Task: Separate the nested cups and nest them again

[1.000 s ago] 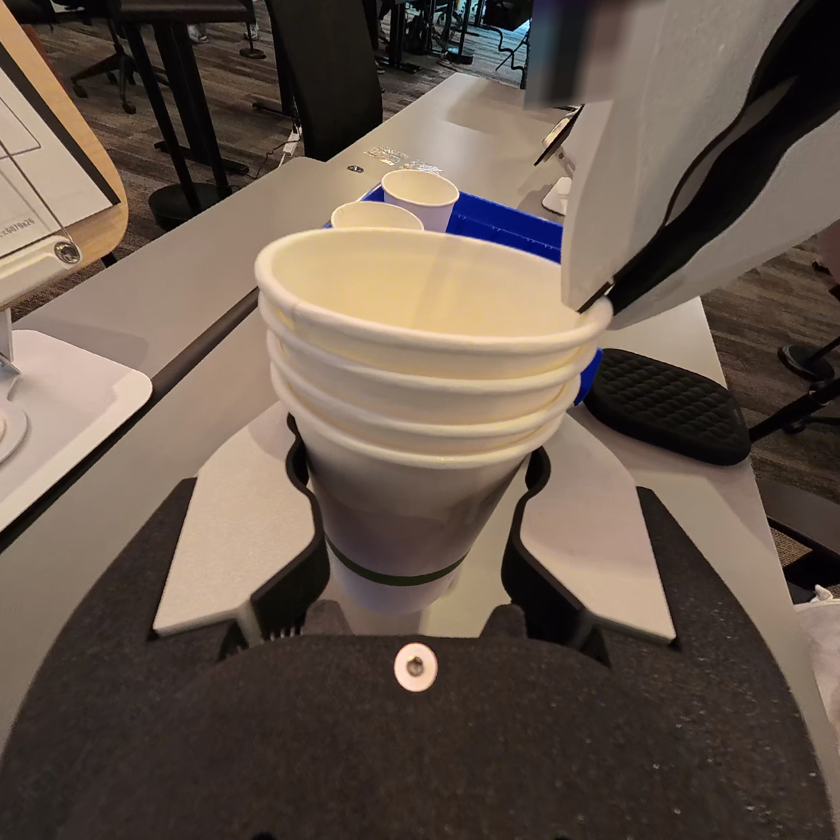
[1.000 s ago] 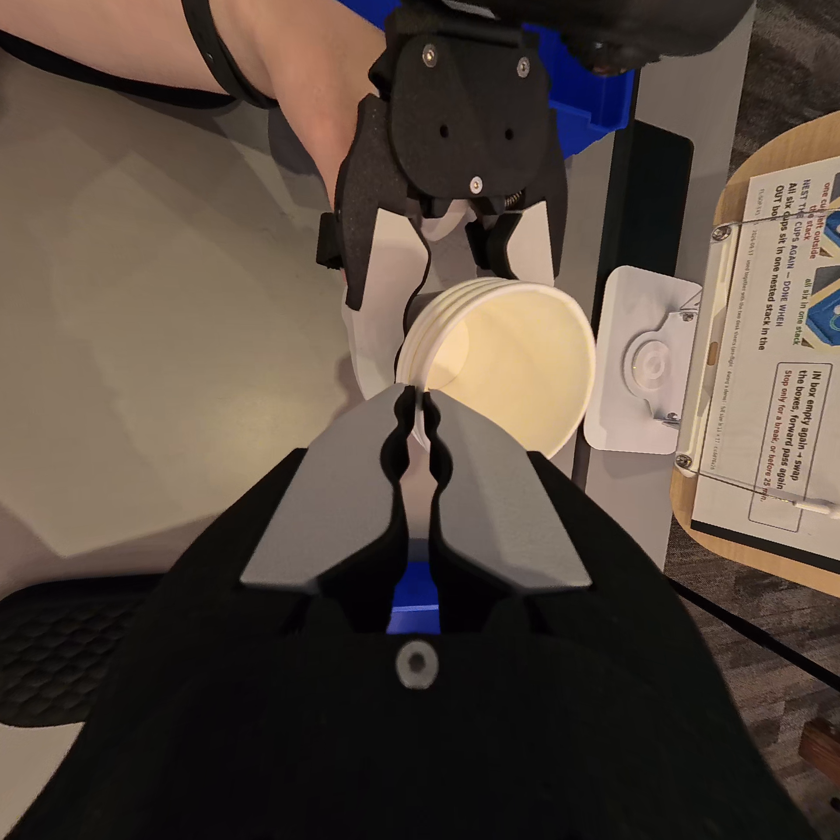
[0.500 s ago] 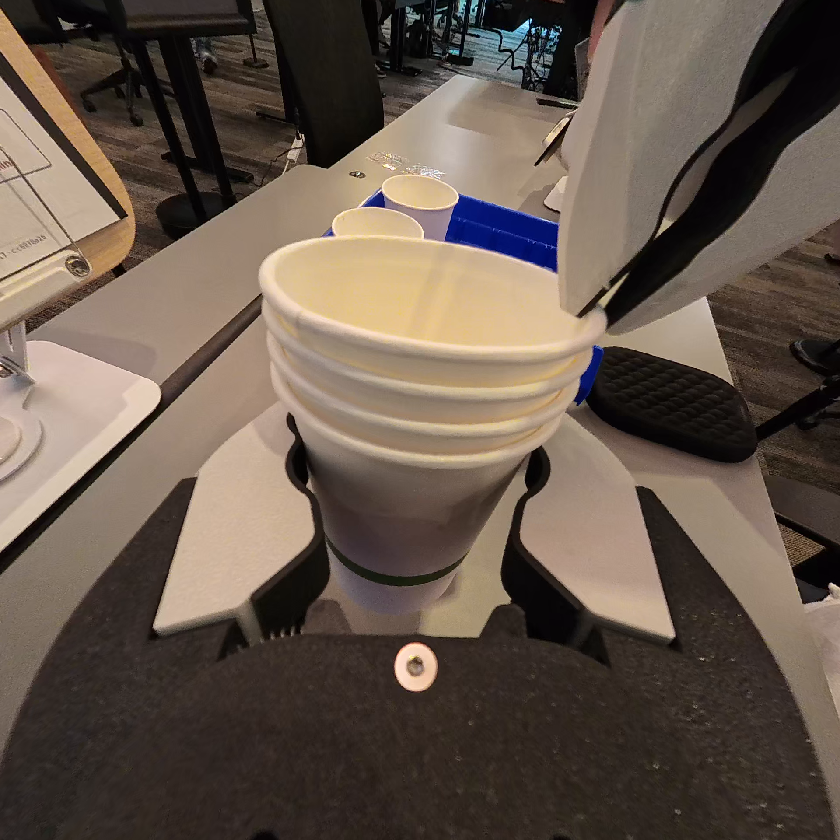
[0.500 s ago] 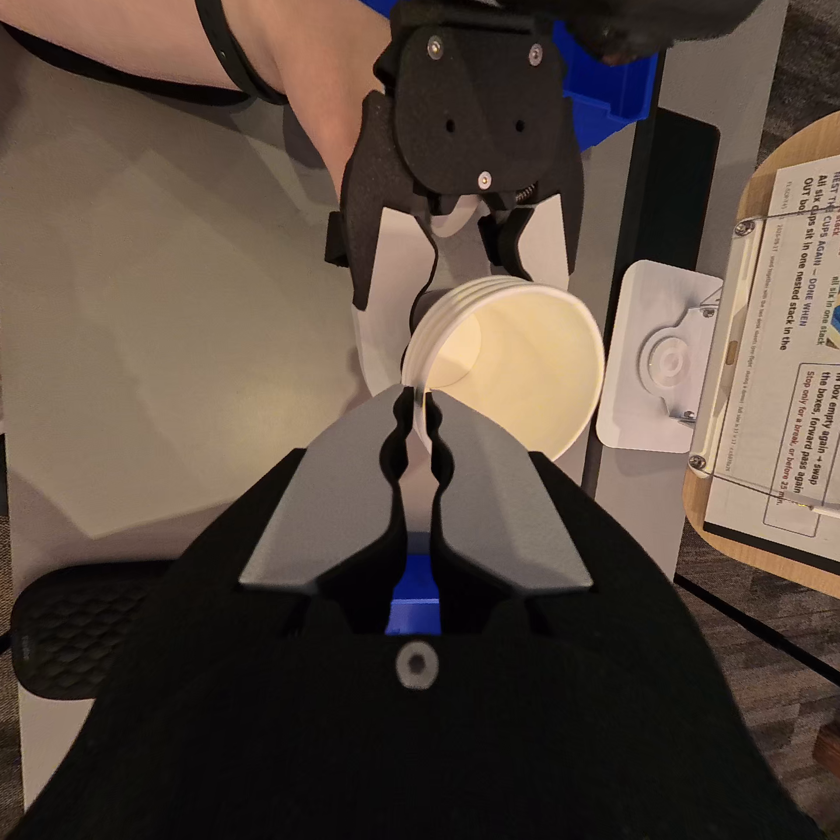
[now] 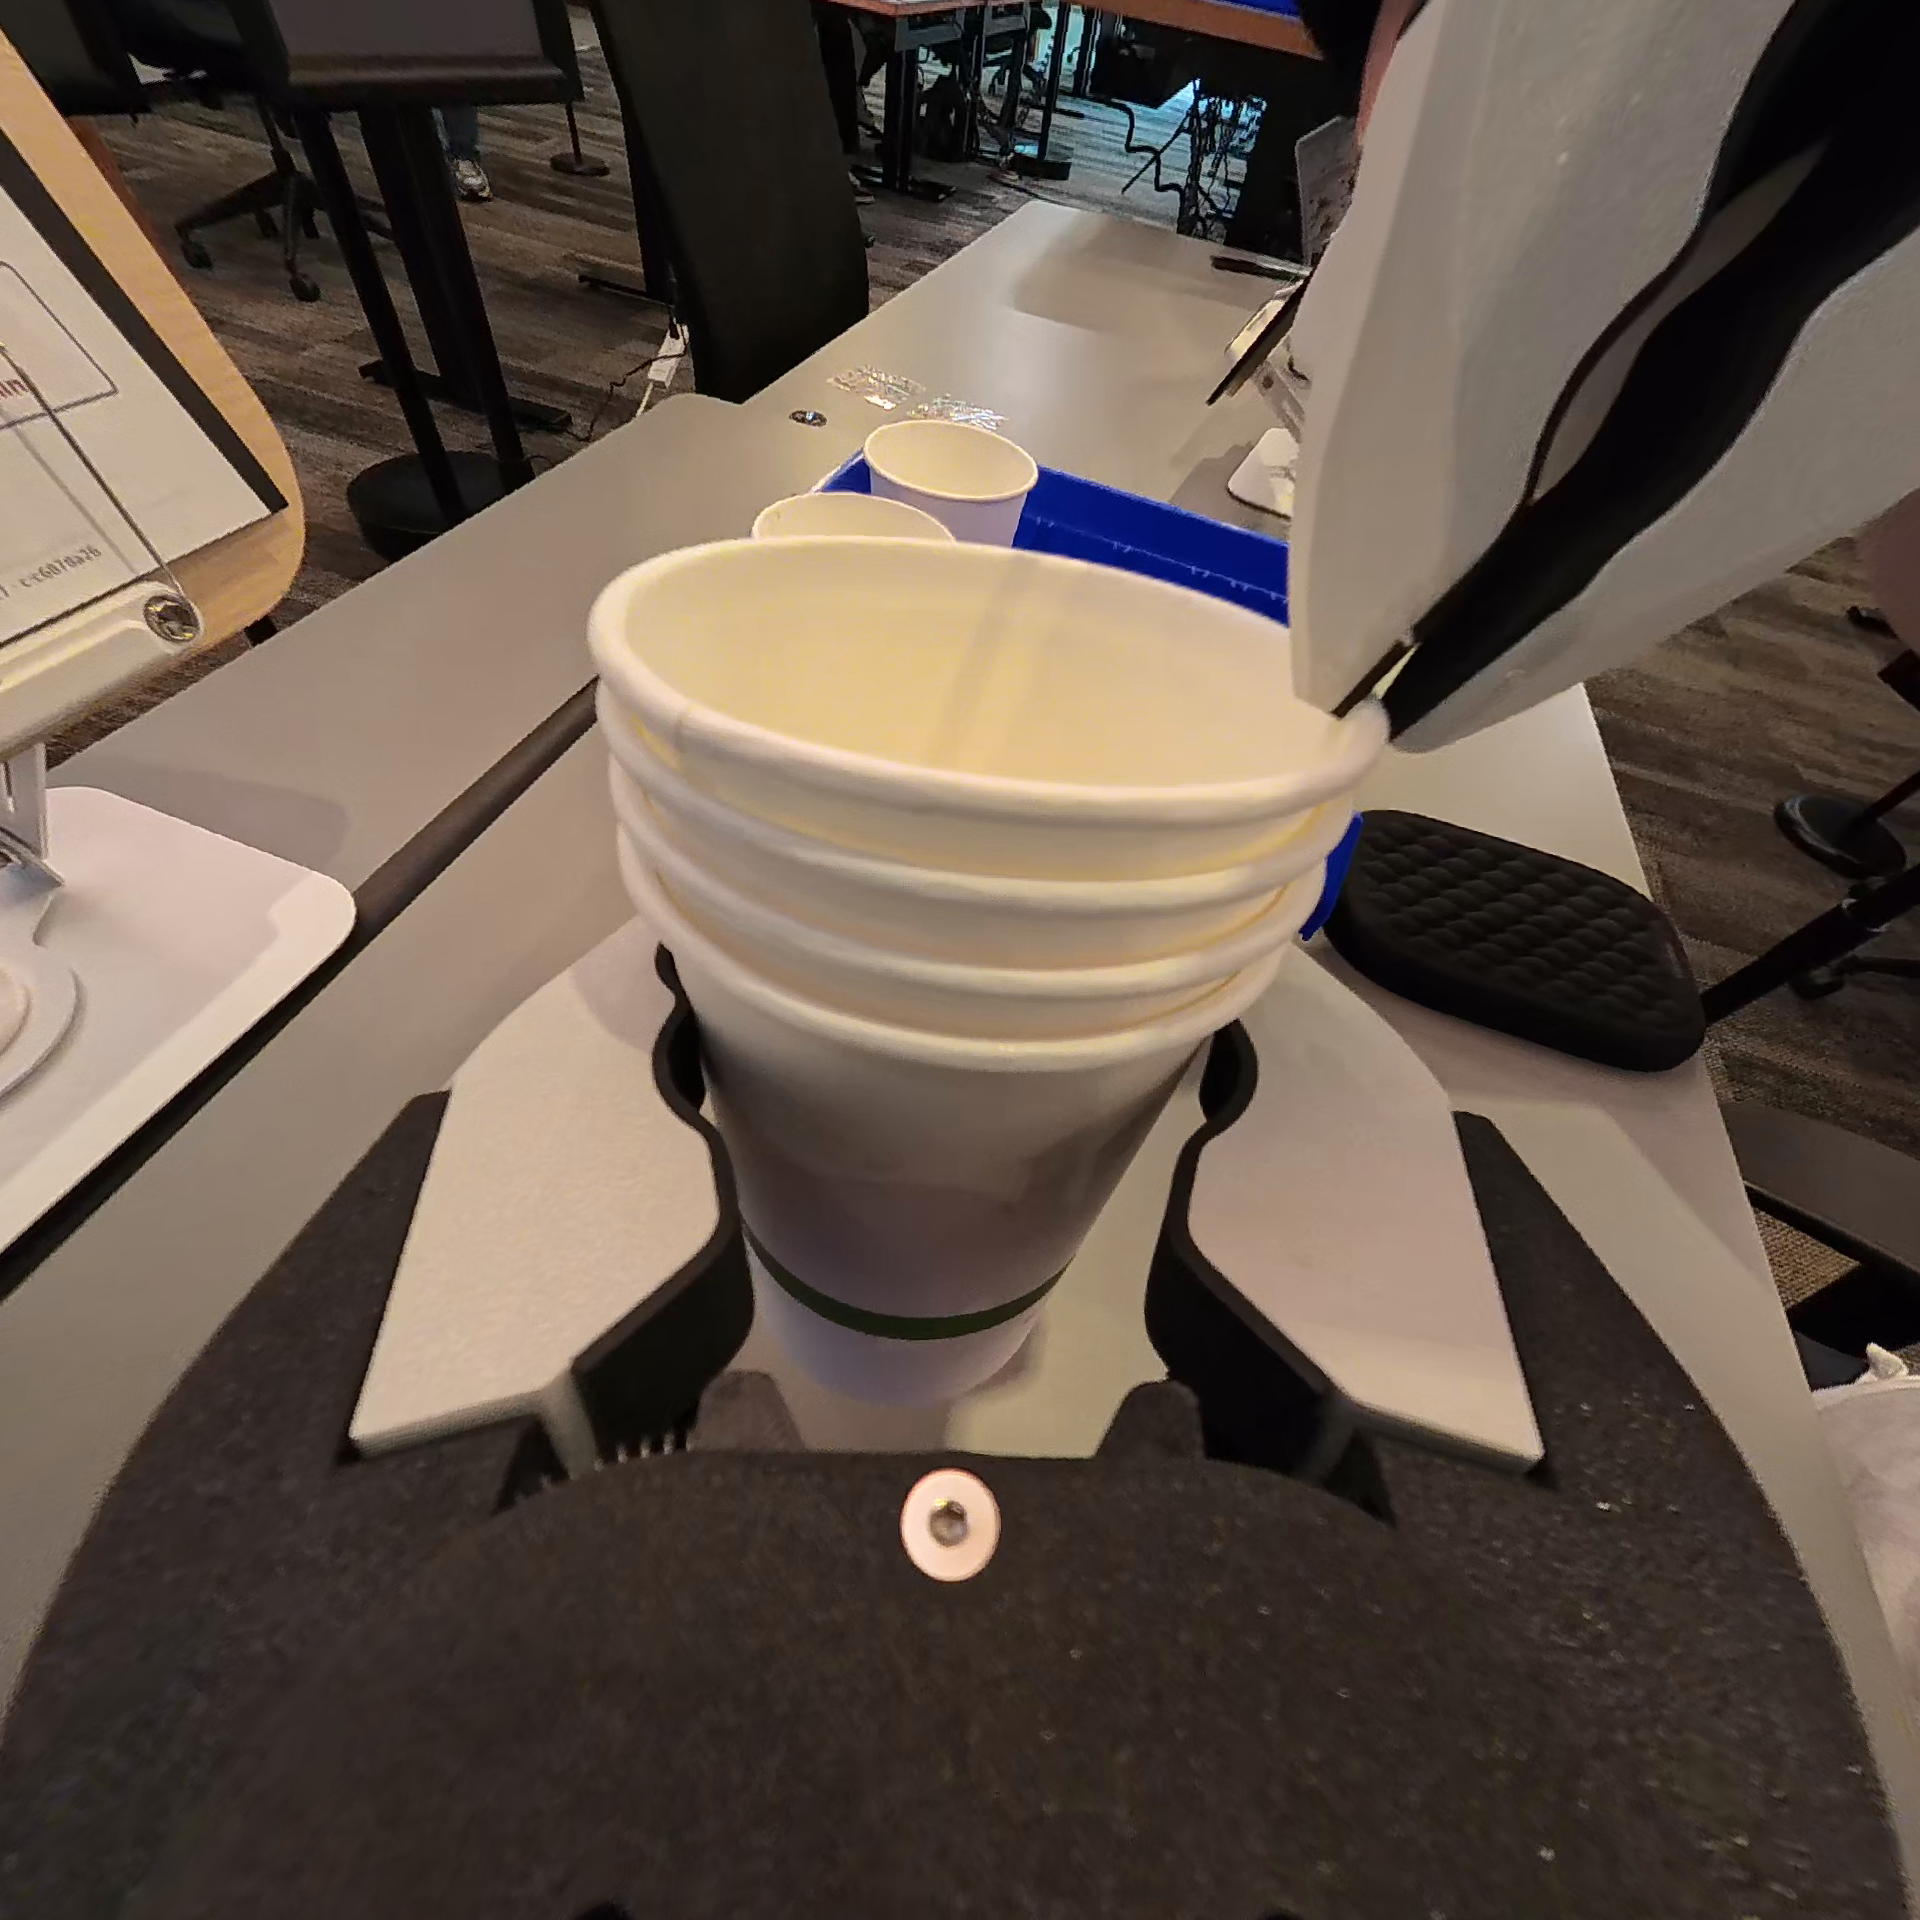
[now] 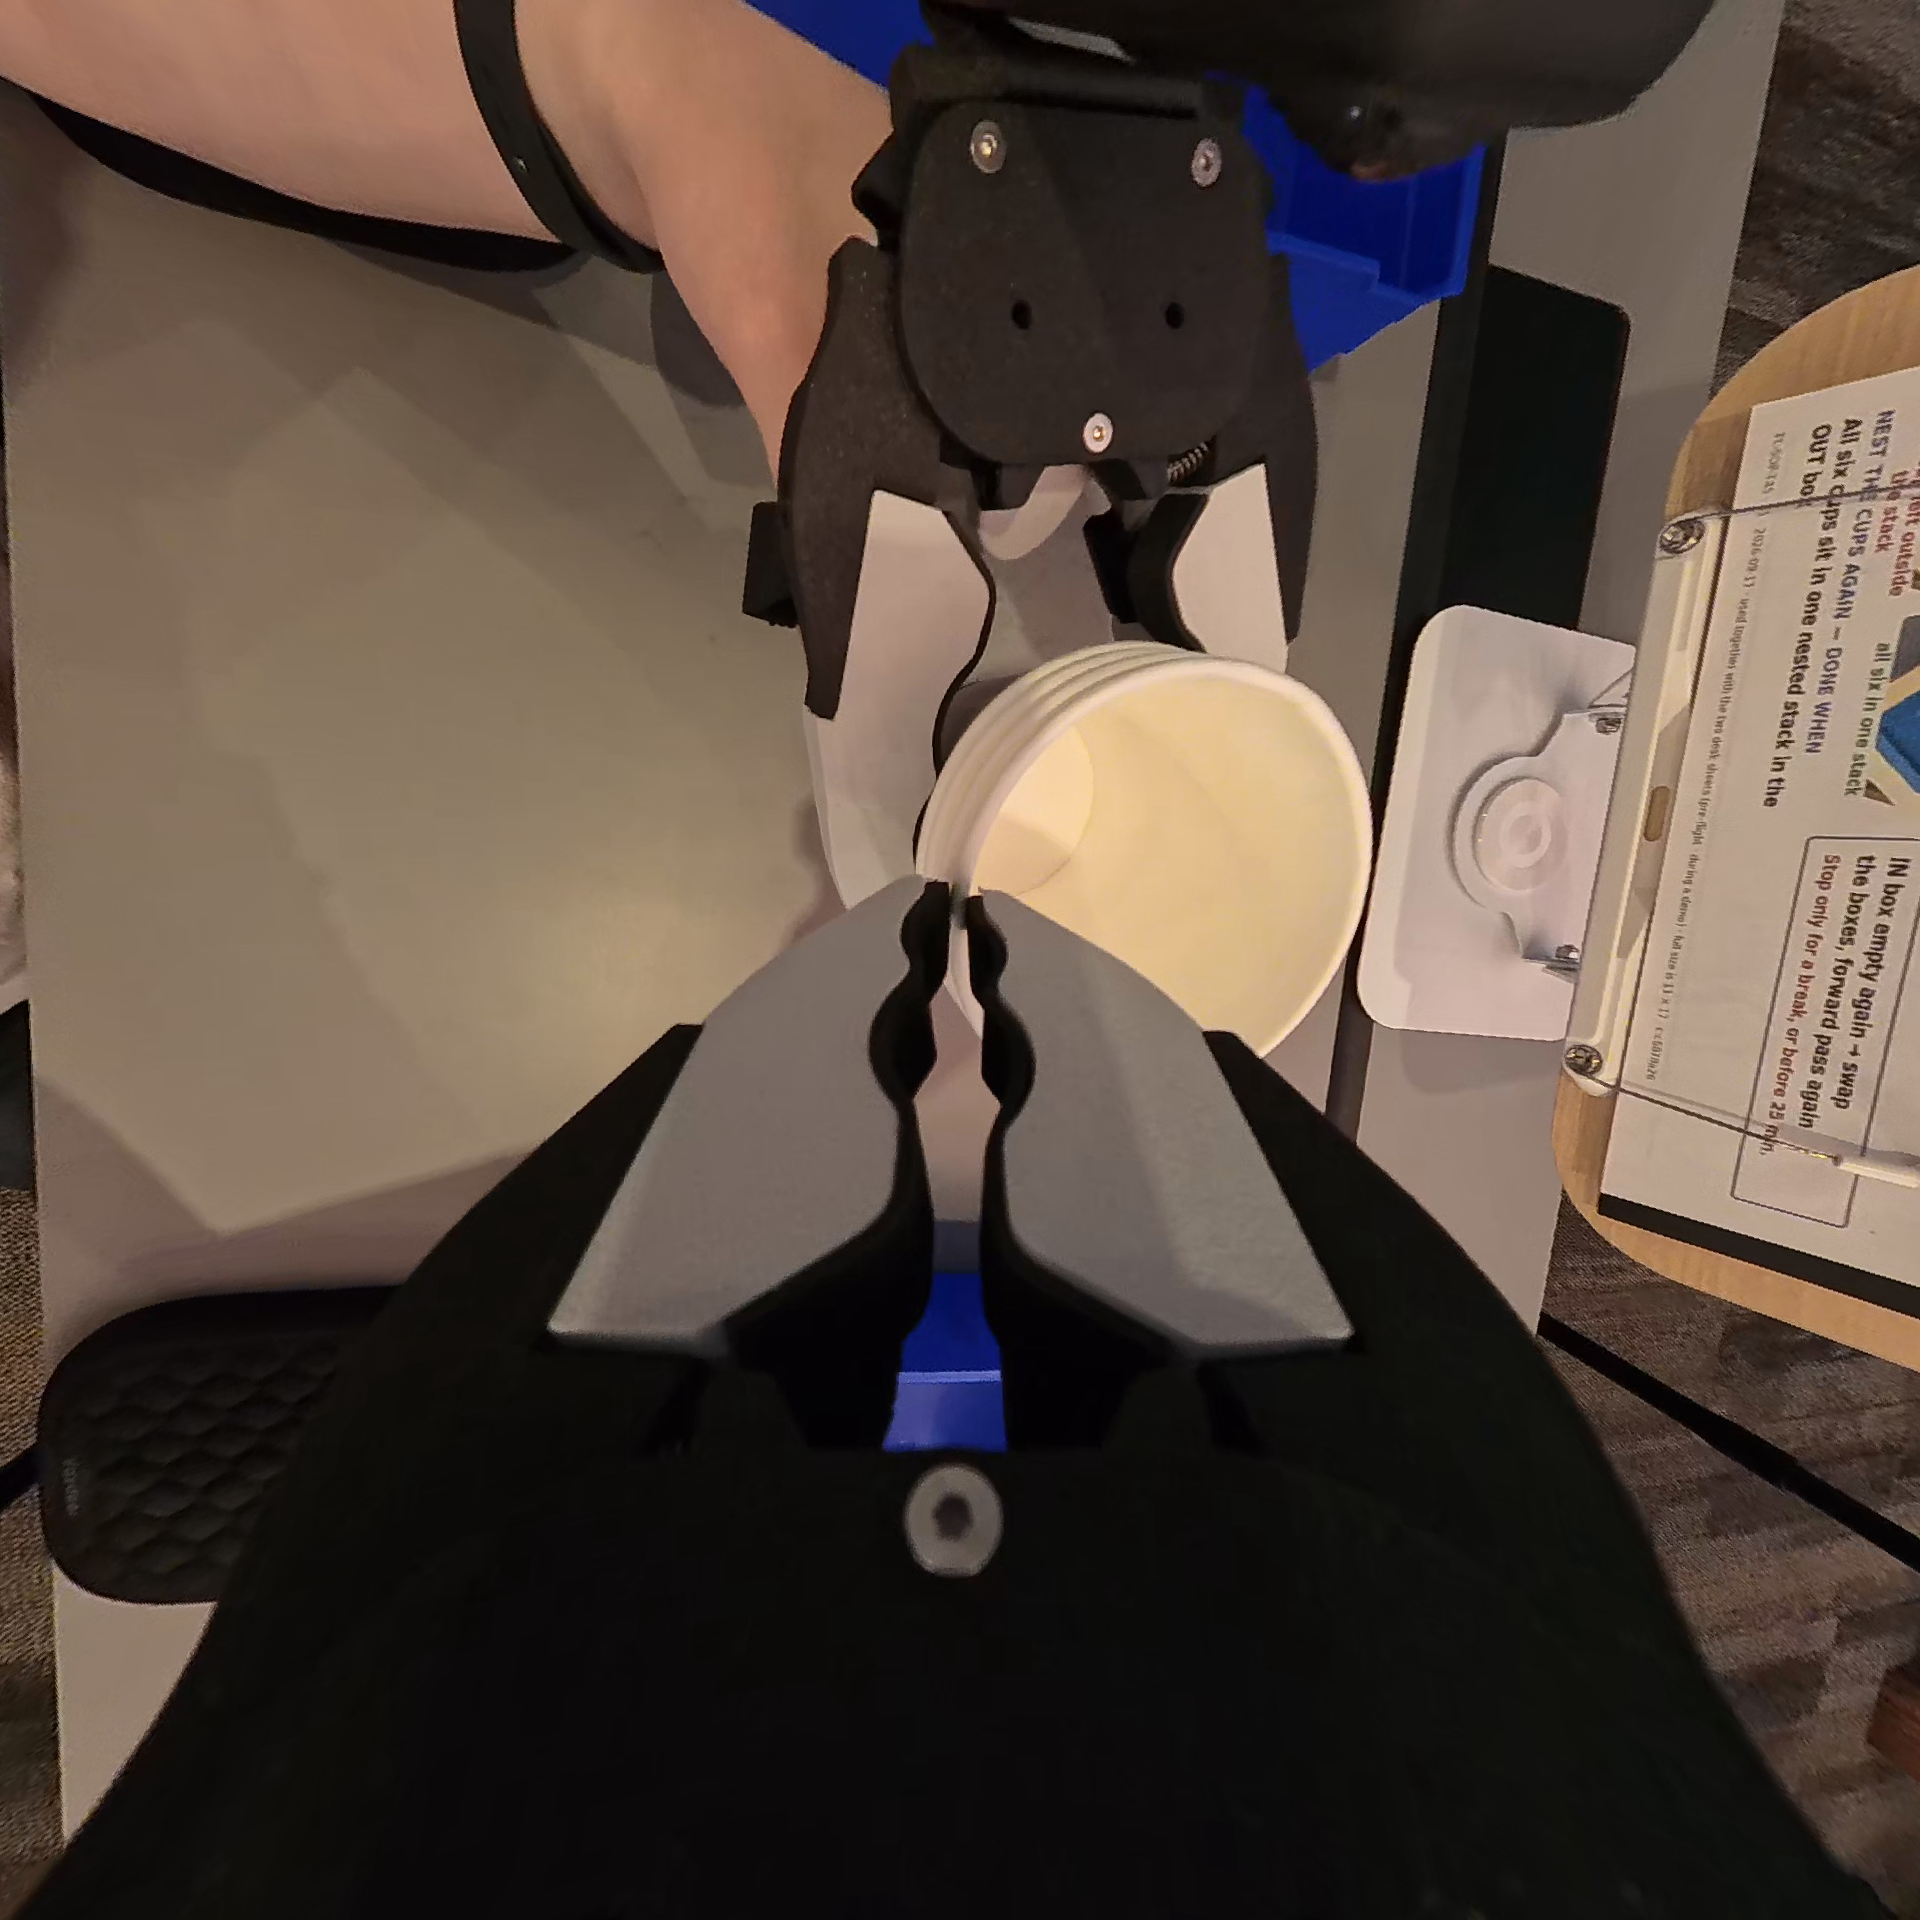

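Nested stack of four white paper cups [image 5: 956, 977] is sitting upright between my left gripper [image 5: 951, 1174] fingers, which are clamping the lower wall, held above the grey table [image 5: 499, 727]. My right gripper [image 6: 951, 920] is coming in from above, jaws nearly closed and pinching the top cup's rim [image 5: 1361, 727]. My forearm with a black wrist strap [image 6: 540, 177] is reaching in from the left. The stack's base is partly hidden behind the left gripper body. Two more white cups [image 5: 951, 478] are standing in the blue plastic bin [image 5: 1143, 525] behind; a black textured pad [image 5: 1507, 935] is lying right, and an instruction sheet on a stand [image 6: 1766, 790] is nearby.
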A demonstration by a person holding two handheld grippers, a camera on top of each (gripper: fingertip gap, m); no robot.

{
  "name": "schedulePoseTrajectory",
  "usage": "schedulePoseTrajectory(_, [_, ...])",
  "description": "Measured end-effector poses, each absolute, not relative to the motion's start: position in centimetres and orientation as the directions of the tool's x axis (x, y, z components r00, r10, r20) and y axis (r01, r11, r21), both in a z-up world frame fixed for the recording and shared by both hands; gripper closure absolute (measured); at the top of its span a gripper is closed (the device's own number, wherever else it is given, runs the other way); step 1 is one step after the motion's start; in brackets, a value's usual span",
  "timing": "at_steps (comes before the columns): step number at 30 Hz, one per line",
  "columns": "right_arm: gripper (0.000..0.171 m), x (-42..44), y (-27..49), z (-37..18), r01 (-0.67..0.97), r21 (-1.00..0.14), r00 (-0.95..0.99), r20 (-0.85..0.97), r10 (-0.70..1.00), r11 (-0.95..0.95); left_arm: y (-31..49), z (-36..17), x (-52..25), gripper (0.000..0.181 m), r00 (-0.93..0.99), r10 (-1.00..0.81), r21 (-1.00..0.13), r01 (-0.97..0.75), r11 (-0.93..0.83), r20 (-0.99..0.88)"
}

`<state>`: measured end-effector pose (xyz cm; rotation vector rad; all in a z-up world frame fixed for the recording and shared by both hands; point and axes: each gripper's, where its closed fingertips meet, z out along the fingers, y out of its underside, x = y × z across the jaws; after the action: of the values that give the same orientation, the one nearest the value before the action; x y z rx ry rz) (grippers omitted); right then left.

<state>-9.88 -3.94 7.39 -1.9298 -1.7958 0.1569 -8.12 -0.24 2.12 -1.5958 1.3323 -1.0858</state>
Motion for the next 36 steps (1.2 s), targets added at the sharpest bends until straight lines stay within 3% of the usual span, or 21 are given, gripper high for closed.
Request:
schedulePoseTrajectory(12, [0.168,-9.9,-4.0,7.6,0.908,-0.418,0.126,0.244,0.962,-0.013,-0.3,2.4,-8.2,0.086,0.090,-0.988,-0.935,-0.321,-0.151,0.128])
schedulePoseTrajectory(22, [0.167,-10.3,-3.6,7.6,0.922,-0.384,0.104,0.350,0.931,0.041,-0.2,2.6,-8.3,0.086,0.092,-0.983,-0.935,-0.307,-0.180,0.159])
schedulePoseTrajectory(36, [0.168,-10.3,-4.3,9.1,0.874,-0.484,0.159,0.227,0.961,-0.030,-0.8,3.6,-8.3,0.086,0.060,-0.988,-0.951,-0.270,-0.151,0.140])
